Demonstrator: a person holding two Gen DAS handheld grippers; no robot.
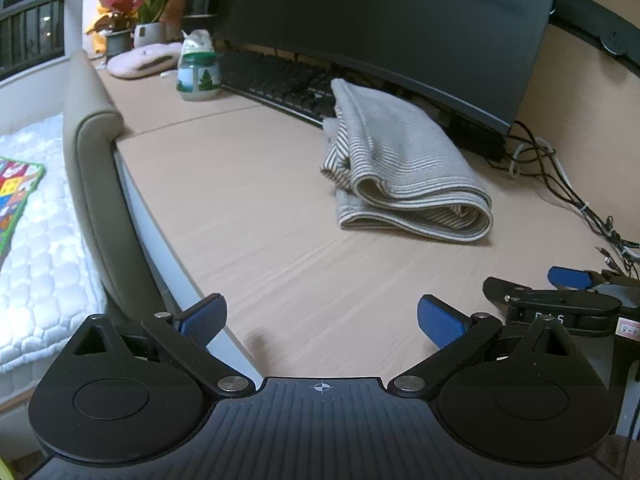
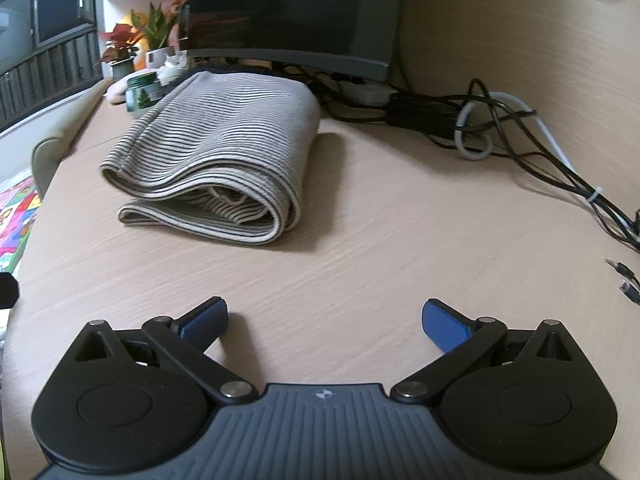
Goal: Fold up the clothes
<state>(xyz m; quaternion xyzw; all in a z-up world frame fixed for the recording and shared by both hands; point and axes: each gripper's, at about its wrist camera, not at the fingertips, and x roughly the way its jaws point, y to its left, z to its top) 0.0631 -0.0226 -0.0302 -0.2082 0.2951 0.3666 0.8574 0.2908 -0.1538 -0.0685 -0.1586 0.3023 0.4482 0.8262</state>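
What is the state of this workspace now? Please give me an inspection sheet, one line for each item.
Surface: light wood desk, bare in front of both grippers.
Job's things: striped garment lying folded in layers on the desk, held by neither gripper.
Clutter: keyboard and monitor behind the garment; green-lidded jar, pink item and potted plants at the far left.
Grippers: left gripper open and empty; right gripper open and empty, both short of the garment.
Cables: tangled cables along the right wall, loose plugs near the edge.
Surroundings: chair back and white quilted bed to the left.
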